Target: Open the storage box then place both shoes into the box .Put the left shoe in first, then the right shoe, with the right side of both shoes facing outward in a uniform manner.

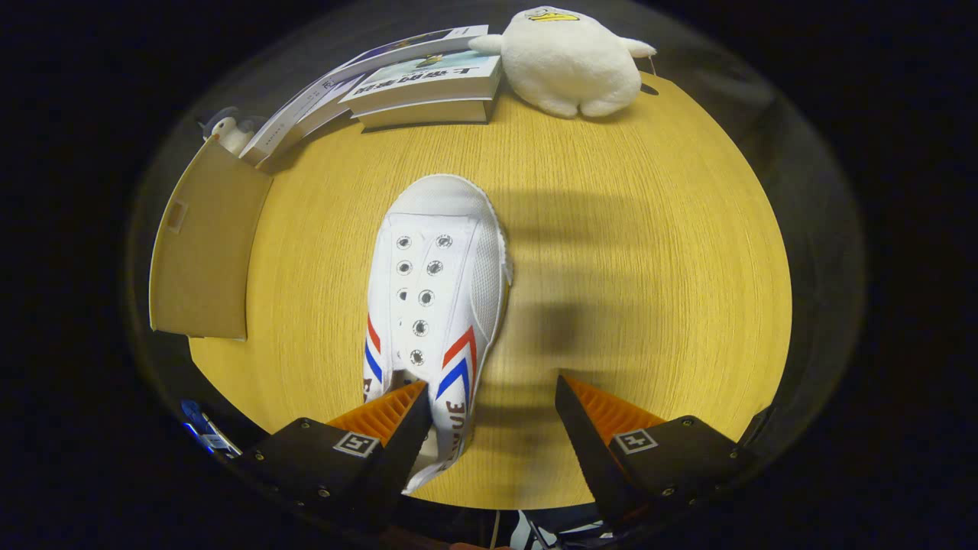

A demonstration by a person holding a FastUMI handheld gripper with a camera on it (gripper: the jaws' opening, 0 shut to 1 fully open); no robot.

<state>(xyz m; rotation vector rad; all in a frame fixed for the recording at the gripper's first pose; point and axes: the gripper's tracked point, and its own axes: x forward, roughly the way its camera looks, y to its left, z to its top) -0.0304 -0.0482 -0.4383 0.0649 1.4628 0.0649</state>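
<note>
Seen from above along the gripper (489,416): fingers spread wide apart, gripping nothing, the left finger (390,416) poised over the heel opening of a white canvas shoe (435,305), the right finger (603,416) over bare wood to the shoe's right. Shoe lying at centre frame on the yellow wooden desk (649,267), toe pointing toward the top of the frame, red and blue chevrons on both flanks near the heel, eyelets without laces. At left of the frame, a tan panel (202,252), probably the storage box or its opened flap; interior not shown, so whether a shoe already sits inside cannot be told. Along the top of the frame, stacked books (428,88), a white plush duck (565,61) and, at upper left, a small penguin figure (229,131).

Likely step: picking up this shoe for the box. For a sound grip: shift right so the heel collar sits squarely between both fingers, lower, then close across the sidewalls rather than on the soft tongue. Worth confirming left or right shoe first, and planning the wrist turn so its right side faces outward once boxed.
</note>
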